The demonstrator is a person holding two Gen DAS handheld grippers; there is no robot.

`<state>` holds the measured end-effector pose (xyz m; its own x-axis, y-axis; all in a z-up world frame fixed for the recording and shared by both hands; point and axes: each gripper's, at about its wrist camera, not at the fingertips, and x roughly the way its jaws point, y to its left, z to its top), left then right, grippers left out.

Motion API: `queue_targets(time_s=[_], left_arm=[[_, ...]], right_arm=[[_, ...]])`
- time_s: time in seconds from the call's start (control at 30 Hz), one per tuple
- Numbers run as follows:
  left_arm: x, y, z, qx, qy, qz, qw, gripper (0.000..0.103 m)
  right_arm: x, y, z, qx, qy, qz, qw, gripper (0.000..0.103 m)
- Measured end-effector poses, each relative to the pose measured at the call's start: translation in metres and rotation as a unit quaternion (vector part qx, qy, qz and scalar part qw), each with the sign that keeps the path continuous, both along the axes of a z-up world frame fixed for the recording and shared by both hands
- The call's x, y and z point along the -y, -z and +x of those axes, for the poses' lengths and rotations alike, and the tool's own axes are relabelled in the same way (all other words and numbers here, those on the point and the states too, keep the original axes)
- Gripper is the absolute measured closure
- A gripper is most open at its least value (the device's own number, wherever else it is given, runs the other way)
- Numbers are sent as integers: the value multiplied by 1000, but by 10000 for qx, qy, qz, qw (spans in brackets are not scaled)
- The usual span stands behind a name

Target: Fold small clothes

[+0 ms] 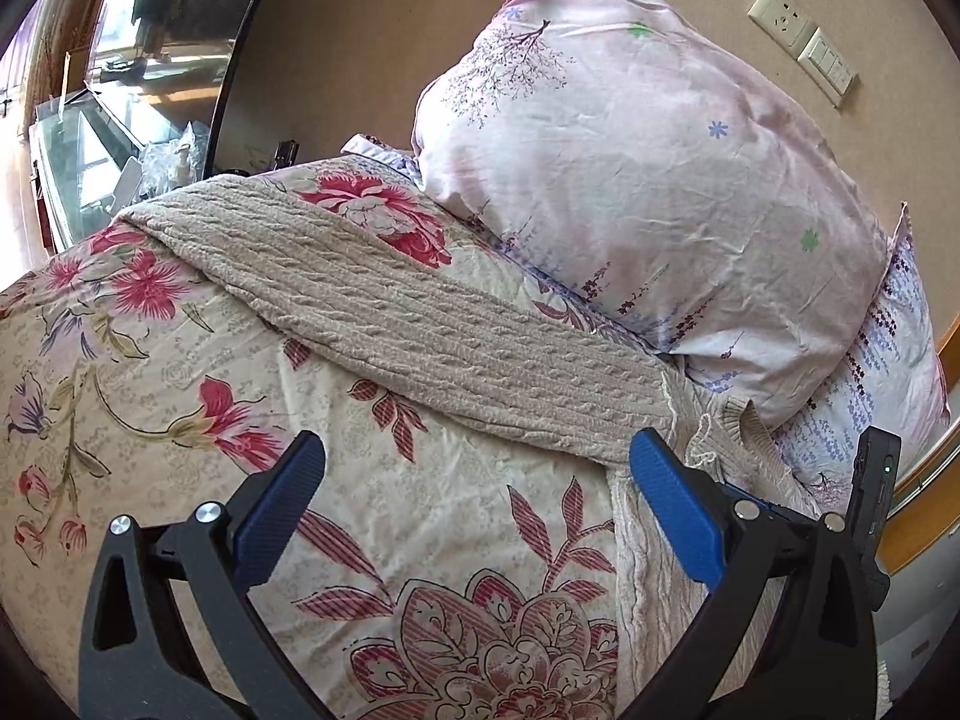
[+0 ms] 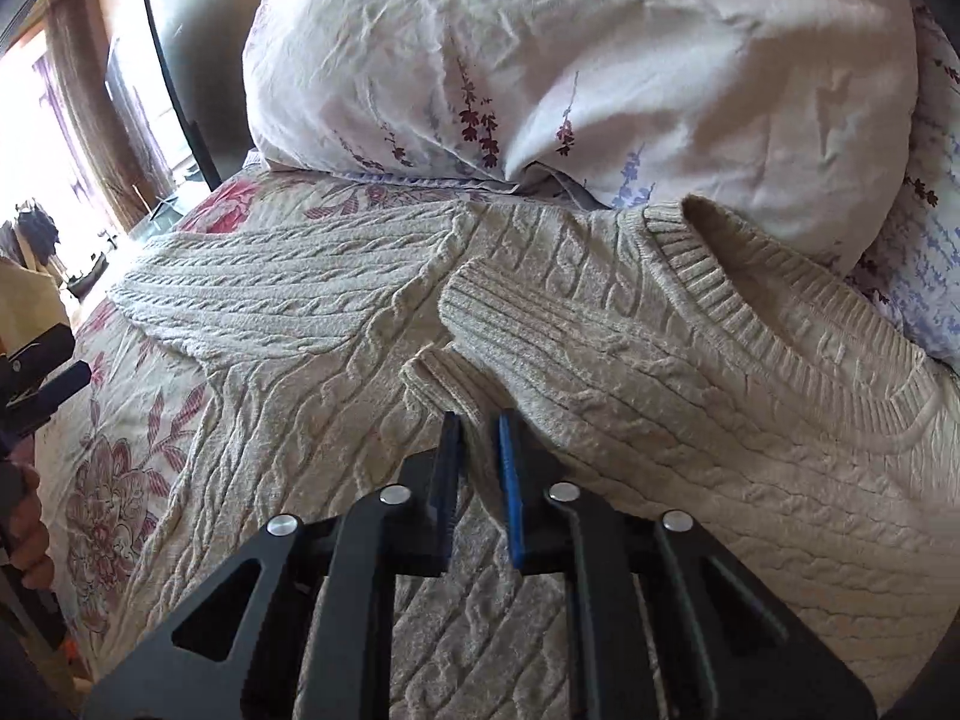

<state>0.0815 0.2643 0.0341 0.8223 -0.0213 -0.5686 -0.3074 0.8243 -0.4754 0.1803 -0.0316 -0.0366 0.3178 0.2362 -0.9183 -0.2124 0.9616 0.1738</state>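
Floral bedspread (image 1: 180, 372): sweater (image 2: 600, 360) sleeve just beyond closed right fingers (image 2: 510, 480)

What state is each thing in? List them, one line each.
Sweater: spread on the bed, both sleeves folded across the body.
Left hand-held gripper: open, empty, over the bedspread.
Right hand-held gripper: shut, nothing visibly between its pads, tips at the folded sleeve.
Pink pillow: propped up against the wall.
Floral bedspread: flat, lightly wrinkled.
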Motion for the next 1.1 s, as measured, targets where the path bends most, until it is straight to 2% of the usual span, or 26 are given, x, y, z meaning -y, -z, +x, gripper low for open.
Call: queue_targets(time_s=[0.07,0.13,0.2,0.3,0.37,0.4,0.43,0.5,0.6,0.67,0.73,0.87,0.93,0.97,1.03,1.07,1.1], left_arm=[[-4,-2,-1,24,-38,31,10000,2],[-10,-1,0,11,-15,-101,9999,2],[-18,1,3,-6,-47,-366,9993,2],[-33,8,6,44,-188,-925,9955,2],[-43,12,8,26,-323,-1219,9920,3],[-48,14,10,-18,-341,-1362,9901,3],[-53,16,12,-52,-336,-1509,9880,6],[-64,19,16,-108,-370,-1774,9834,9],[-80,19,20,-117,-557,-2068,9767,12],[-92,21,23,-128,-751,-2265,9710,18],[-102,24,27,-176,-959,-2397,9659,31],[-120,32,28,-201,-1331,-2591,9564,48],[-124,35,29,-240,-1458,-2590,9545,61],[-126,37,29,-226,-1480,-2579,9545,64],[-129,39,30,-243,-1549,-2557,9540,78],[-130,40,31,-271,-1576,-2541,9539,82],[-130,41,33,-318,-1572,-2547,9536,92]], right_arm=[[12,-13,1,136,220,414,9988,95],[12,-22,-2,198,177,706,9971,95],[5,-19,-5,90,34,749,9971,95],[-5,1,-10,-365,-170,668,9969,95],[-1,-1,-14,-445,-67,837,9955,91],[5,-6,-16,-537,14,1030,9932,79],[13,-12,-18,-617,133,1309,9894,56],[36,-33,-28,-491,352,1821,9814,27],[64,-57,-45,-191,371,2297,9724,25],[82,-63,-58,-84,422,2547,9661,22],[96,-65,-68,21,421,2730,9611,21],[115,-63,-84,293,483,2969,9532,21],[113,-55,-80,266,614,3087,9488,21],[115,-55,-78,251,631,3119,9477,21],[118,-60,-80,319,623,3096,9483,21],[119,-62,-81,373,612,3059,9494,21],[119,-63,-82,436,617,3043,9496,21]])
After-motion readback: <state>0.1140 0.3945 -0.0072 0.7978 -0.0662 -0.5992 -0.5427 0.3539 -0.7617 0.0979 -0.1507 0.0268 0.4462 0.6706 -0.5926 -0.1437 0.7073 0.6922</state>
